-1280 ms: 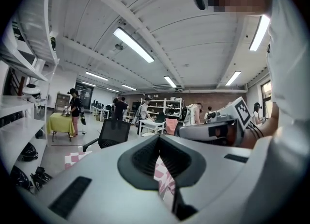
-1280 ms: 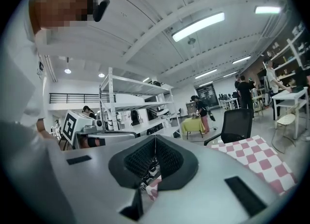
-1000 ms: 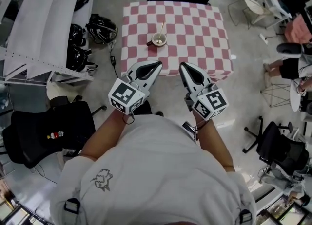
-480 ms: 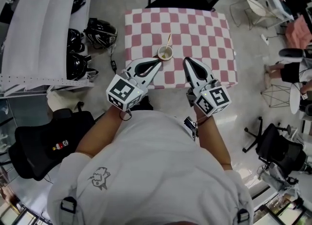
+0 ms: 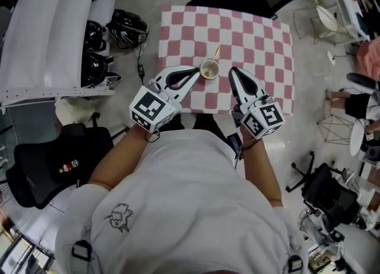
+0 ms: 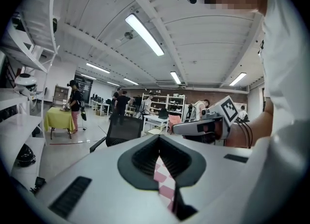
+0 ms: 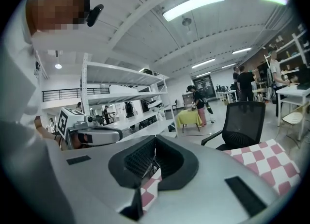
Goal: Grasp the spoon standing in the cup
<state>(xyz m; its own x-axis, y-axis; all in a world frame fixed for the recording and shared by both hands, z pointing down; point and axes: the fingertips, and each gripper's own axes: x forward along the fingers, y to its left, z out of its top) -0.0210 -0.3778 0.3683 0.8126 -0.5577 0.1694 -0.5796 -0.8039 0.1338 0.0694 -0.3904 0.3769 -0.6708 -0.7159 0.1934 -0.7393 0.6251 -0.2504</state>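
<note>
Tipping is the hazard: the spoon (image 5: 216,55) leans in the small cup (image 5: 209,69) on the checkered counter (image 5: 261,35), flanked by the left gripper (image 5: 193,74) and right gripper (image 5: 234,74), both with jaws closed and empty, so an unopened approach could topple it.

The right gripper (image 7: 155,139) fills the foreground, its grey jaws closed tip to tip with nothing held between the black ribbed pads. Pink-and-white check cloth shows through the slit beneath them and again on the counter (image 7: 273,162) at the right. A black mesh-backed office chair (image 7: 244,121) stands behind the counter's far edge. At the left the left gripper (image 7: 114,135) hangs level, its marker cube turned toward the camera. Beyond run long white shelves (image 7: 121,80). A person stands beside a yellow-draped table (image 7: 188,118), and other people stand near a desk at far right.
</note>
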